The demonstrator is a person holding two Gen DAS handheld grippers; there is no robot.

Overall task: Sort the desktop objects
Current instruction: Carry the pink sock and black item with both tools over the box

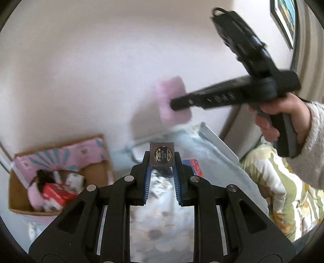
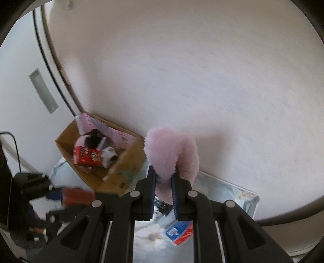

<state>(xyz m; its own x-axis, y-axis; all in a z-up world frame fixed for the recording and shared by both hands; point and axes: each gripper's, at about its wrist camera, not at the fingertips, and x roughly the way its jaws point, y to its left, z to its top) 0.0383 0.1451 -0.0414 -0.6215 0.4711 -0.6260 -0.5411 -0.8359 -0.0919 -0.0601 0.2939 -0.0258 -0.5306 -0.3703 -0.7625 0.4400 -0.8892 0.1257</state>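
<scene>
My left gripper [image 1: 162,161] is shut on a small square case with a round black-and-gold label [image 1: 162,154], held in the air above the table. My right gripper [image 2: 164,172] is shut on a fluffy pink cloth [image 2: 172,150], which it holds up in front of the wall. The right gripper also shows in the left wrist view [image 1: 176,104], raised at the right with the pink cloth [image 1: 172,101] at its tip. A cardboard box [image 1: 95,170] at the left holds a red carton [image 1: 58,194] and other small items; it also shows in the right wrist view [image 2: 125,159].
The table carries a pale blue floral cloth [image 1: 162,226]. A red, white and blue packet [image 2: 179,232] lies on it below my right gripper. A white wall stands behind. A framed picture [image 1: 285,18] hangs top right. A blurred red can [image 2: 79,197] lies at the left.
</scene>
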